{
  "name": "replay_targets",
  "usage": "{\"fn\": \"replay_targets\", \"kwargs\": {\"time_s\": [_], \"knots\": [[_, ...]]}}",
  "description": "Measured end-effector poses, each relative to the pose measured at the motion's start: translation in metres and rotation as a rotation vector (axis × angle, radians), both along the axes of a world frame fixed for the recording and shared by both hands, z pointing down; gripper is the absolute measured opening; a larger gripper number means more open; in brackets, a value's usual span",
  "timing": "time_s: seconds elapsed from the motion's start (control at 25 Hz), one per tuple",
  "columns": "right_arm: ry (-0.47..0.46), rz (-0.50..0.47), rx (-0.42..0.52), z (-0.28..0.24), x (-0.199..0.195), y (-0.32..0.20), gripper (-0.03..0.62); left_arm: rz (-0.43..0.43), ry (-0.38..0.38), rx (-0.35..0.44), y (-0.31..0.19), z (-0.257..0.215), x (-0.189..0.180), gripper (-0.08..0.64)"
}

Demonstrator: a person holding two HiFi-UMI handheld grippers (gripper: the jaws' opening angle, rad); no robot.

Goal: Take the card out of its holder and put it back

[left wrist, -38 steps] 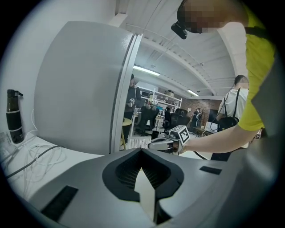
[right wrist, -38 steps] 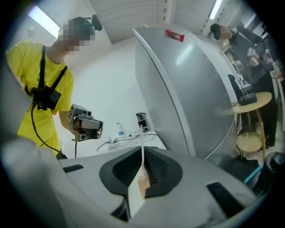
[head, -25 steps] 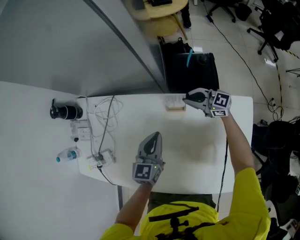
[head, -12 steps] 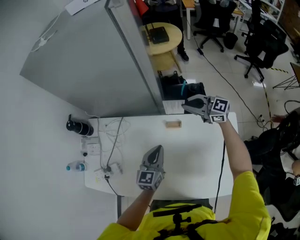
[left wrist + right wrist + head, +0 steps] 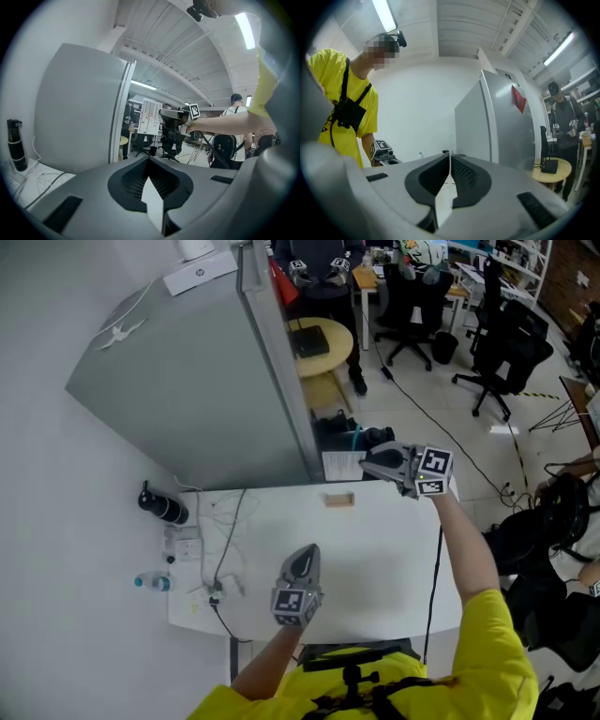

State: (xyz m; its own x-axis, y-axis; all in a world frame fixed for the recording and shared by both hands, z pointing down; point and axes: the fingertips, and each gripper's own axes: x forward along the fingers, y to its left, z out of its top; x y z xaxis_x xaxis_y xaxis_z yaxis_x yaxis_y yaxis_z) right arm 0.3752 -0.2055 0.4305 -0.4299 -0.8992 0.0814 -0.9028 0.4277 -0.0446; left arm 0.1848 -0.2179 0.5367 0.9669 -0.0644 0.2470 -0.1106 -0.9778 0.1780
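Note:
My right gripper (image 5: 366, 465) hangs above the table's far edge, shut on a white printed card (image 5: 341, 466). The left gripper view shows that card (image 5: 150, 117) upright in the right gripper (image 5: 169, 114). In the right gripper view only the card's thin edge (image 5: 450, 162) shows between the closed pads. The small wooden card holder (image 5: 338, 500) lies on the white table (image 5: 394, 559) below the card, apart from it. My left gripper (image 5: 308, 549) hovers over the table's near middle, shut with nothing in it, well short of the holder.
A black bottle (image 5: 163, 506), loose cables (image 5: 225, 521), a power strip (image 5: 187, 546) and a small water bottle (image 5: 152, 583) crowd the table's left end. A grey partition (image 5: 187, 381) rises behind the table. Office chairs (image 5: 497, 343) and a round side table (image 5: 314, 338) stand beyond it.
The right gripper has risen from the holder with the card in it. The left gripper has also lifted. The head view has pulled back and shows more of the room.

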Motion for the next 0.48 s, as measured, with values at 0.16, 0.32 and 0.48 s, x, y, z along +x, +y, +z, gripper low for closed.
{"fn": "replay_targets", "kwargs": {"time_s": [0.16, 0.32, 0.48], "knots": [[-0.01, 0.003, -0.004, 0.0025, -0.0043, 0.0024, 0.017, 0.024, 0.04, -0.032, 0.0059, -0.0029, 0.0002, 0.005], [-0.012, 0.003, -0.006, 0.0024, -0.0041, -0.0001, 0.017, 0.005, 0.033, -0.035, 0.0011, -0.0042, 0.0004, 0.005], [-0.007, -0.008, -0.012, 0.0054, -0.0024, -0.0028, 0.017, 0.004, 0.025, -0.048, -0.0004, -0.0042, 0.0028, 0.005]]}}
